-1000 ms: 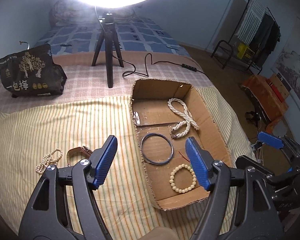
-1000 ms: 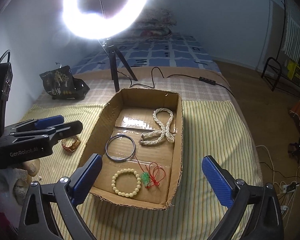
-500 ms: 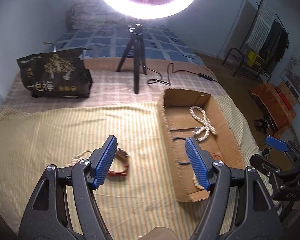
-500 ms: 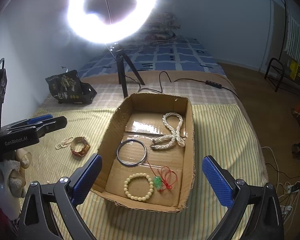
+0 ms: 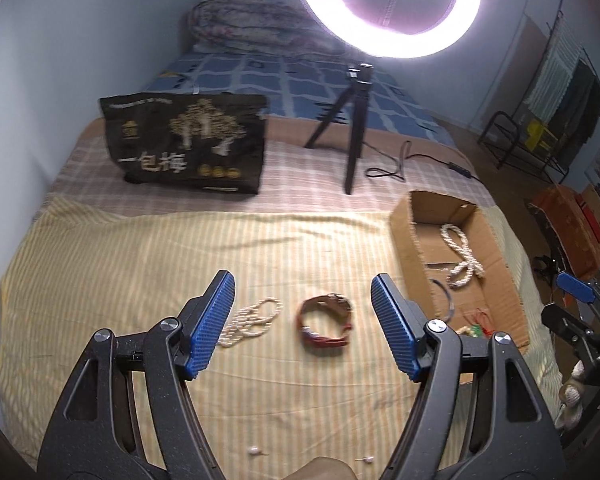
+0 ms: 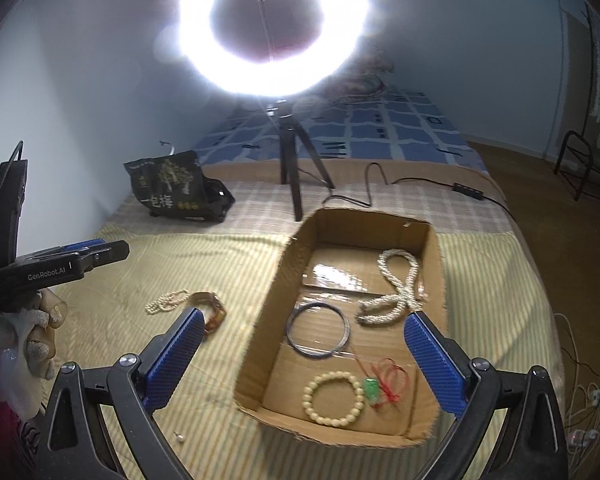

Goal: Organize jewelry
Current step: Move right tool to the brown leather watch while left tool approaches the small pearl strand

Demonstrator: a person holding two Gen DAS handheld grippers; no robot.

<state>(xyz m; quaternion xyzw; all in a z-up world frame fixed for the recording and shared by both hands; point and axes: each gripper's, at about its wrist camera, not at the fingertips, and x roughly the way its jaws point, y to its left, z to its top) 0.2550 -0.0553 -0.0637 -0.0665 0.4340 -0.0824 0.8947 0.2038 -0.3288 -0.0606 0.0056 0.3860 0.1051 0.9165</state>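
My left gripper [image 5: 303, 326] is hovering with jaws spread wide and nothing between the pads, pointing down at the striped sheet [image 5: 140, 264]. A red strap watch [image 5: 326, 326] is lying framed between my fingers, with a small pearl strand [image 5: 252, 320] just beside it near my left pad. The cardboard box [image 5: 500, 272] is sitting off to the right holding a thick pearl rope [image 5: 462, 254], and the right gripper [image 5: 576, 300] is showing at the right edge.

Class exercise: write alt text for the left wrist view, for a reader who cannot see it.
An open, empty left gripper hangs over a red-brown watch and a small pearl strand on a striped yellow bedspread. To the right, a cardboard box holds other jewelry; a ring light glares behind.
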